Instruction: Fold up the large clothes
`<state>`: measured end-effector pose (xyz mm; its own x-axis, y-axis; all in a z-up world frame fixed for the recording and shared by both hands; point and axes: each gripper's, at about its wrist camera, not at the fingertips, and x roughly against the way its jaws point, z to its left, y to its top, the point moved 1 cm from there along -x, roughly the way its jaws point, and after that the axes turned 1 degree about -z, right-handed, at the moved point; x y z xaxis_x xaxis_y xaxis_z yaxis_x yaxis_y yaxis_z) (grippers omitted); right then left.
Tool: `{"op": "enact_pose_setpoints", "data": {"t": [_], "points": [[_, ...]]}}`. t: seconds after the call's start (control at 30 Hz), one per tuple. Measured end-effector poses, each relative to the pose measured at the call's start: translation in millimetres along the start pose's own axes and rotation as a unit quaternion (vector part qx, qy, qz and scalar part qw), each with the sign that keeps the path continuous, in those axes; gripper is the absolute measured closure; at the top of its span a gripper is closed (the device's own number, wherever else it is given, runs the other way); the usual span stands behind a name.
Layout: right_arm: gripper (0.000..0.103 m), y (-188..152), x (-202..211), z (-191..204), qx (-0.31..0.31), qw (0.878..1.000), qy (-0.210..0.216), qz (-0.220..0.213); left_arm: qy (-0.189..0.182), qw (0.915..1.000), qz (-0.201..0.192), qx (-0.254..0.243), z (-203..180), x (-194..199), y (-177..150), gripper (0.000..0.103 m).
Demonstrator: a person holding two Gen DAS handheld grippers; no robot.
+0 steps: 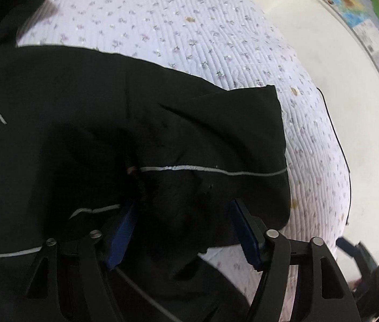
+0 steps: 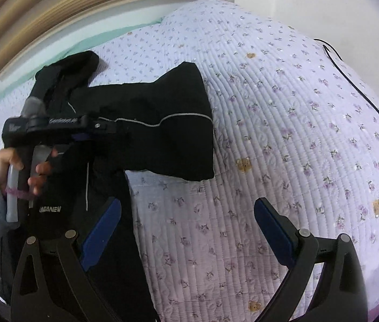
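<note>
1. Bed [image 2: 283,112], quilted in pale lilac with small flowers and bear motifs, filling both views; wall map [image 1: 372,35] at 2 o'clock in the left wrist view, wooden blind [image 2: 82,2] at 11 o'clock in the right wrist view.
2. Black jacket [image 2: 168,123] with thin grey piping, lying on the bed at 9 to 10 o'clock in the right wrist view, one sleeve folded across toward 3 o'clock, hood end bunched toward 11 o'clock. Not yet a neat packet; folding judged to be midway.
3. Likely handling: soft, limp and bulky, probably a smooth shell that slides on itself; no stiffness, so any lifted part will sag. Best taken at a seam, cuff or hem edge where layers bunch thick, not on flat cloth.
4. Left tool [image 1: 184,230], held by a hand [image 2: 15,166] in a pale fleecy sleeve, low over the jacket; blue pads partly apart with dark fabric lying between them, not visibly pinched.
5. Right tool [image 2: 189,230] spread wide, holding nothing, only bare quilt between its pads, jacket edge just beside the pad at 9 o'clock.
</note>
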<state>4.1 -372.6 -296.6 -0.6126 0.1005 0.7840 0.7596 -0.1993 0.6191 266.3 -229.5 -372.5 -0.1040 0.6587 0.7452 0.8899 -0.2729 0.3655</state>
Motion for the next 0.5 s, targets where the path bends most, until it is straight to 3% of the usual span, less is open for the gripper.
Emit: {"op": "enact_pose_setpoints", "data": {"t": [0.07,0.13,0.37,0.5], "points": [[0.003,0,-4,0,-0.004,1.0,0.0,-0.001,0.007,0.9999,0.012,0.005,-3,-15,-1,0.067],[0.003,2,-6,-1,-0.017,1.0,0.008,-0.002,0.004,0.9997,0.023,0.009,-2,-20,-3,0.084],[0.003,11,-2,-2,-0.031,0.999,0.003,-0.012,-0.045,0.9971,-0.053,0.029,2,30,3,0.089],[0.003,16,3,4,-0.029,0.999,0.006,-0.017,-0.037,0.9954,-0.088,0.0,2,81,8,0.09]]}}
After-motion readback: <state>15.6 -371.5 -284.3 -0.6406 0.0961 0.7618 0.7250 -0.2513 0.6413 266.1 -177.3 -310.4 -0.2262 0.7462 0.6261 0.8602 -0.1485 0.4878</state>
